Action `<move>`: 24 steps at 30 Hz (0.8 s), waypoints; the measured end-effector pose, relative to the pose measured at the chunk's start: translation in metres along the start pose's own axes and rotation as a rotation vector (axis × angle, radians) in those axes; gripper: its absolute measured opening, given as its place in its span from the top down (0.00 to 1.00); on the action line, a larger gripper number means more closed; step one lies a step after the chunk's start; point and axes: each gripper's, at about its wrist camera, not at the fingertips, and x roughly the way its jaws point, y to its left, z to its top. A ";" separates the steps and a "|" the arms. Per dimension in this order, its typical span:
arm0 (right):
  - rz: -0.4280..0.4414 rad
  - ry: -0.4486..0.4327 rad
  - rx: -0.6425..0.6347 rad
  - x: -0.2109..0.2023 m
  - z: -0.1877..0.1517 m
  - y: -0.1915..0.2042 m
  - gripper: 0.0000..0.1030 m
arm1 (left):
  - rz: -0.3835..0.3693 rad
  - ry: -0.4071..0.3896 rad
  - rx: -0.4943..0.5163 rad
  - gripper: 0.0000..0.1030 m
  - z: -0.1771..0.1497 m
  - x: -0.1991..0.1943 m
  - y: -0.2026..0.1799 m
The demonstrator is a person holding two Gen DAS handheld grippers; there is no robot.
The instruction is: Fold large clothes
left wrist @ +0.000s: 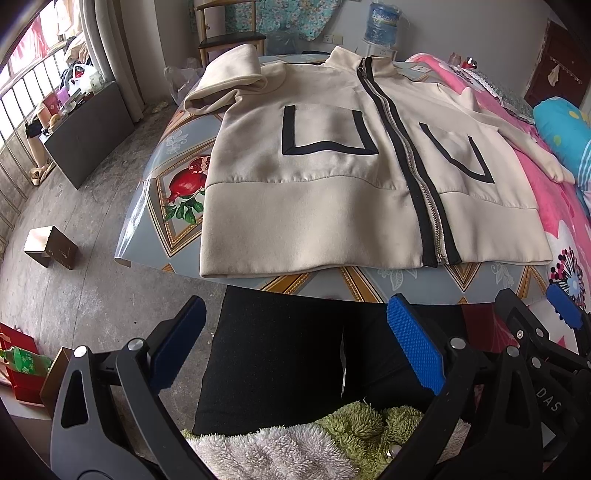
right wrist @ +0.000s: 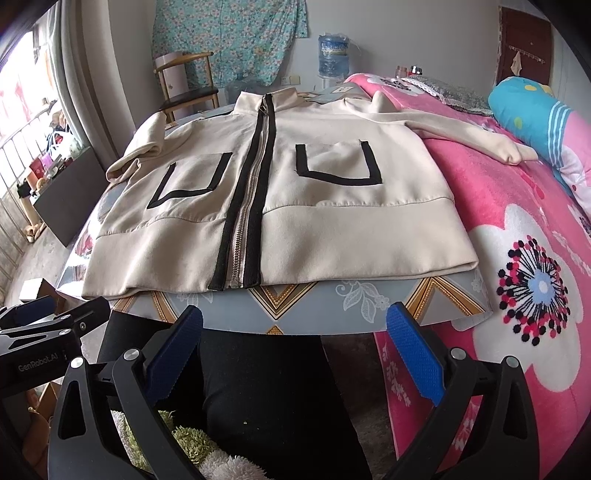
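Note:
A cream zip-up jacket (left wrist: 314, 206) with black trim and two black-outlined pockets lies flat, front up, on a patterned table (left wrist: 162, 206). Its hem faces me. One sleeve is folded at the far left (left wrist: 229, 85); the other sleeve (right wrist: 465, 129) stretches right onto a pink bed. My left gripper (left wrist: 295, 339) is open, held below the table's near edge, empty. My right gripper (right wrist: 295, 339) is open too, just short of the hem (right wrist: 332, 266) of the jacket (right wrist: 277, 192), holding nothing. The right gripper's body (left wrist: 535, 332) shows at the right of the left wrist view.
A pink flowered blanket (right wrist: 517, 258) covers the bed right of the table (right wrist: 332, 306). A blue pillow (right wrist: 528, 110) lies on it. A chair (left wrist: 229, 37) and a water jug (left wrist: 382, 22) stand behind. A small box (left wrist: 51, 245) sits on the floor at left. A person's dark legs (left wrist: 288, 362) are below.

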 end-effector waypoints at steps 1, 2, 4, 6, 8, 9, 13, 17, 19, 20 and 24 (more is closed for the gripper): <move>-0.001 -0.001 0.000 0.000 0.000 0.000 0.06 | 0.000 0.000 0.000 0.08 0.000 0.000 0.000; -0.001 -0.001 0.000 0.000 0.000 0.000 0.06 | 0.001 -0.001 0.000 0.08 0.000 0.000 0.000; -0.001 -0.001 0.000 0.000 0.000 0.000 0.06 | -0.001 0.000 0.000 0.08 0.000 0.000 0.000; -0.002 -0.001 0.000 0.000 0.000 0.000 0.06 | -0.001 -0.001 -0.001 0.08 0.000 0.000 0.000; -0.002 -0.002 0.000 -0.001 0.000 0.000 0.06 | 0.000 -0.001 0.000 0.08 0.000 0.000 0.000; -0.003 -0.002 0.000 -0.001 0.000 0.000 0.06 | -0.001 -0.002 0.000 0.08 0.000 0.000 0.000; -0.003 -0.001 -0.002 -0.001 0.000 0.000 0.06 | -0.003 -0.001 0.000 0.08 0.001 -0.001 0.001; -0.002 0.002 -0.004 0.000 0.000 0.000 0.06 | -0.002 0.000 -0.003 0.08 0.004 -0.005 0.004; -0.004 0.000 -0.005 -0.001 0.001 -0.001 0.06 | -0.001 -0.002 -0.003 0.08 0.005 -0.006 0.004; -0.004 -0.001 -0.004 -0.001 0.000 0.000 0.06 | -0.001 -0.003 -0.003 0.08 0.004 -0.006 0.004; -0.005 -0.006 -0.004 0.000 0.001 0.001 0.06 | 0.001 -0.008 -0.005 0.08 0.004 -0.006 0.003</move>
